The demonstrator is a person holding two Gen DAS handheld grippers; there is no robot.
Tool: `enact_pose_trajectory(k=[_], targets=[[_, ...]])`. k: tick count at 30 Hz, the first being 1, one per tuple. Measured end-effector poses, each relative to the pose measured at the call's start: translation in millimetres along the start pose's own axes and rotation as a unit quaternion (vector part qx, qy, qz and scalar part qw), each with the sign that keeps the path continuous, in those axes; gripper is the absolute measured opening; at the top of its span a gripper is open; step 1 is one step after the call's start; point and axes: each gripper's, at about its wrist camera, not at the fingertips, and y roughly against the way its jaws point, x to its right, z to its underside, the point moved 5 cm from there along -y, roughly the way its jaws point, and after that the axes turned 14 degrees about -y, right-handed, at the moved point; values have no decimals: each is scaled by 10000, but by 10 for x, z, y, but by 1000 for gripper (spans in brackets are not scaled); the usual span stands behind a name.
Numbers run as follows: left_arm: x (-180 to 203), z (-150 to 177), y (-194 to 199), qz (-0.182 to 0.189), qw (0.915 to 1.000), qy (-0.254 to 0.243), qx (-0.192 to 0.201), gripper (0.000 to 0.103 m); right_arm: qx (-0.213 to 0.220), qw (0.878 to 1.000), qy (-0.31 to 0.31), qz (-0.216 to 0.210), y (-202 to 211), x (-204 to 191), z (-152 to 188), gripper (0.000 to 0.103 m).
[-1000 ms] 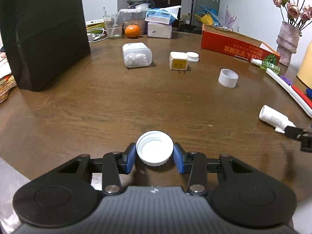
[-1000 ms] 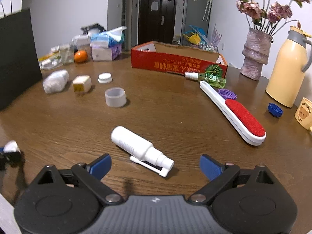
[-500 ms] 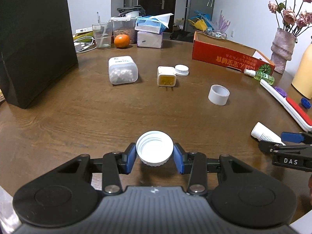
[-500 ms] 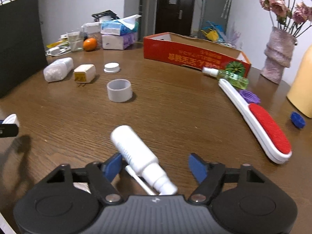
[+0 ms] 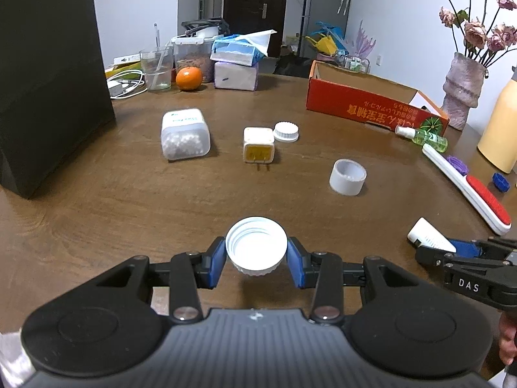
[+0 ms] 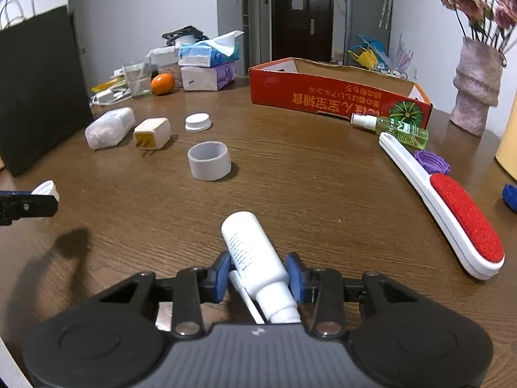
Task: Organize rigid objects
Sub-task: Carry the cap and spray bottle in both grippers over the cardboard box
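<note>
My left gripper [image 5: 256,263] is shut on a white screw cap [image 5: 256,247] and holds it above the brown table [image 5: 129,200]. My right gripper [image 6: 258,276] is shut on a white spray bottle [image 6: 253,255] lying nozzle toward the camera; the bottle also shows at the right in the left wrist view [image 5: 429,237]. An open red cardboard box [image 6: 336,95] stands at the back. On the table lie a grey ring [image 6: 209,160], a white cap [image 6: 198,122], a yellow-faced plug [image 6: 152,133] and a clear container of white pellets [image 6: 110,127].
A white and red lint brush [image 6: 452,207], a green spray bottle [image 6: 394,127], a purple cap [image 6: 431,161] and a blue cap [image 6: 510,193] lie at the right. A black bag [image 5: 48,80] stands left. Tissue packs [image 6: 208,64], an orange [image 6: 162,84], a vase [image 6: 475,87] stand behind.
My right gripper moved forward over the white spray bottle and shut on it. My left gripper kept hold of the white cap and rose a little.
</note>
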Motion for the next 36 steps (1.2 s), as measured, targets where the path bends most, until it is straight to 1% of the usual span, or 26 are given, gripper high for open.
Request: enact_pose_trajectory(k=[4,15,26,36], targets=[[51,-120,-10,23,9999,-39,96,41,122,9997,-200,-61,24,82,-79,36],[276,-505,-71,167,9993,-88,334,41,359,9988,-307,-128,67,217,-347,36],[535,-1089,-223,333,9971,-114,677,41,774,9955,-540,-58,78,431,-832,36],[751,-1541,-360,467,9944,-44,950,41,1214,9894,-792,66,70,621,-1335,36]])
